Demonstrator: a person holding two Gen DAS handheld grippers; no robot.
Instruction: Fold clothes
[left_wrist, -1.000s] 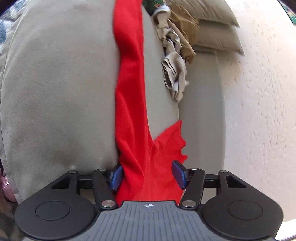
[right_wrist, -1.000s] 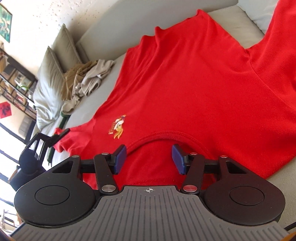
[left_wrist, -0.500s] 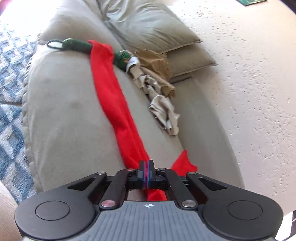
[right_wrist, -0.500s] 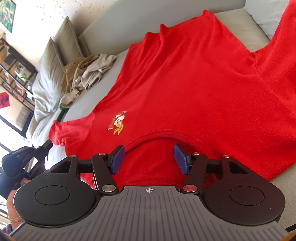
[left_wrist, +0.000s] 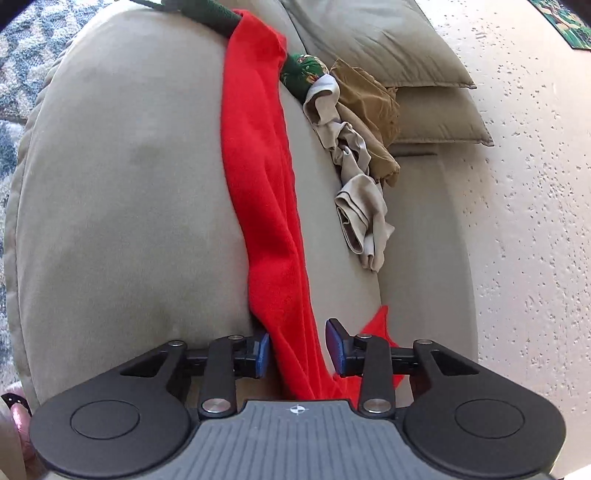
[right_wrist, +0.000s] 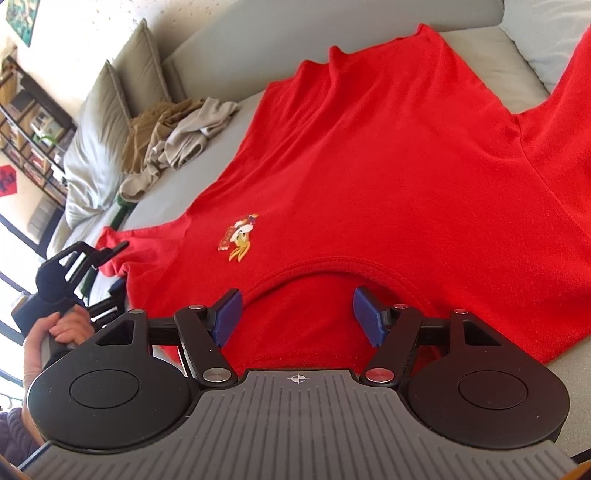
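Left gripper (left_wrist: 297, 347), clamped on the sleeve half a second ago, is opening with the red T-shirt (right_wrist: 369, 177) sleeve loose between its jaws at 12 o'clock; right gripper (right_wrist: 297, 314) widens over the collar, shirt flat on the sofa (left_wrist: 110, 184), so spreading looks finished.

- Grey-beige upholstered sofa (right_wrist: 476, 48) carries everything.
- Red T-shirt (right_wrist: 369, 155) lies spread flat on its seat.
- Crumpled beige and tan clothes (right_wrist: 173, 144) sit beside two cushions (right_wrist: 99, 129).
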